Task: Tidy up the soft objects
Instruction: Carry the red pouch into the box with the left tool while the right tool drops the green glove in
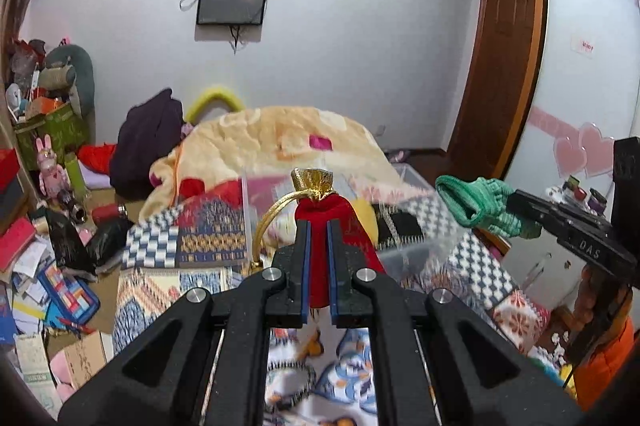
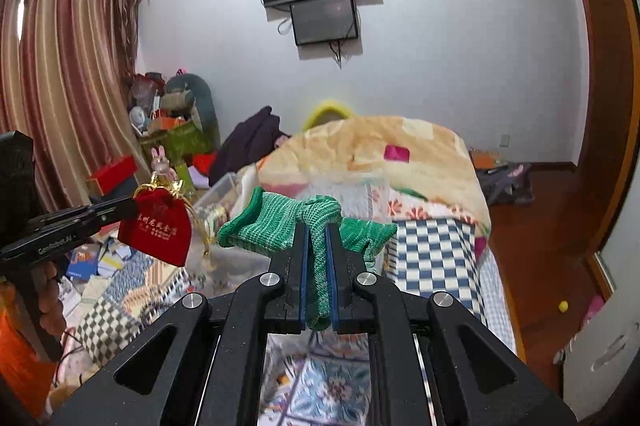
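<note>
Gripper (image 1: 319, 226) pinches velvet pouch (image 1: 326, 214).

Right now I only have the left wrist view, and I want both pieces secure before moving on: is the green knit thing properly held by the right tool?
Observer: Yes. The right tool is shut on the green knit piece, which runs between the pads and drapes over both sides.
Operator: How does my red pouch look from the side?
Observer: The red pouch hangs from the tips of the left tool, with its gold lettering facing the right camera.
Operator: Anything on the floor to the right of the bed?
Observer: A small yellow ball lies on the wooden floor.
</note>
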The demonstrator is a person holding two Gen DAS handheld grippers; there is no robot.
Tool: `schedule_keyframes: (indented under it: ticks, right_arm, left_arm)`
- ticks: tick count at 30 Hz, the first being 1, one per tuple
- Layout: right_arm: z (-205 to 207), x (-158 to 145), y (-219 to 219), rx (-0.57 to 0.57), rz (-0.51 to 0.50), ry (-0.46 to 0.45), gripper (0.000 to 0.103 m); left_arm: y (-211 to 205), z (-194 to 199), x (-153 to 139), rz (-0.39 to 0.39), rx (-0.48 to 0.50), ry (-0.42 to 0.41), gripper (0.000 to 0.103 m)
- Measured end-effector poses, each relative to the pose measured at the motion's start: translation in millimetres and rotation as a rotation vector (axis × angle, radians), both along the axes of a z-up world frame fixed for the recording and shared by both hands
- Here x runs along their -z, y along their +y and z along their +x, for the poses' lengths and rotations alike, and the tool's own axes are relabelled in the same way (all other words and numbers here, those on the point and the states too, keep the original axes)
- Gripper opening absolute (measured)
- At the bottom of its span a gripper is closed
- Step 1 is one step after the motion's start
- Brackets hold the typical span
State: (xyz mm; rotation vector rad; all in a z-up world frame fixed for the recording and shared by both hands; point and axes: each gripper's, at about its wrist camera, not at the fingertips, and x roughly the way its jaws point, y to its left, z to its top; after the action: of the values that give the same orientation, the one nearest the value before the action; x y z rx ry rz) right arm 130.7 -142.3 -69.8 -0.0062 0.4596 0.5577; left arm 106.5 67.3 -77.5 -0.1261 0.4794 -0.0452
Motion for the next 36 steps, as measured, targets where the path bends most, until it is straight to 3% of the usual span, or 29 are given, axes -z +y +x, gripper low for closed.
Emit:
schedule_keyframes:
  ticks: [5,10,23,36]
  right_arm:
    - [9,-10,10,-0.002,0.022,-0.032,0.007]
    - [24,-7,19,0.003,0.022,-0.022,0.007]
    - [61,48,41,0.023,-0.094,0.144,0.007]
    - [60,44,42,0.026,-0.158,0.154,0.011]
  left_arm:
    - [1,17,-17,0.023,-0.024,-0.051,0.006]
    - [-1,38,-18,0.039,-0.039,-0.050,0.006]
    - [-11,89,38,0.050,-0.034,0.119,0.006]
    - [-9,96,56,0.060,-0.020,0.203,0.009]
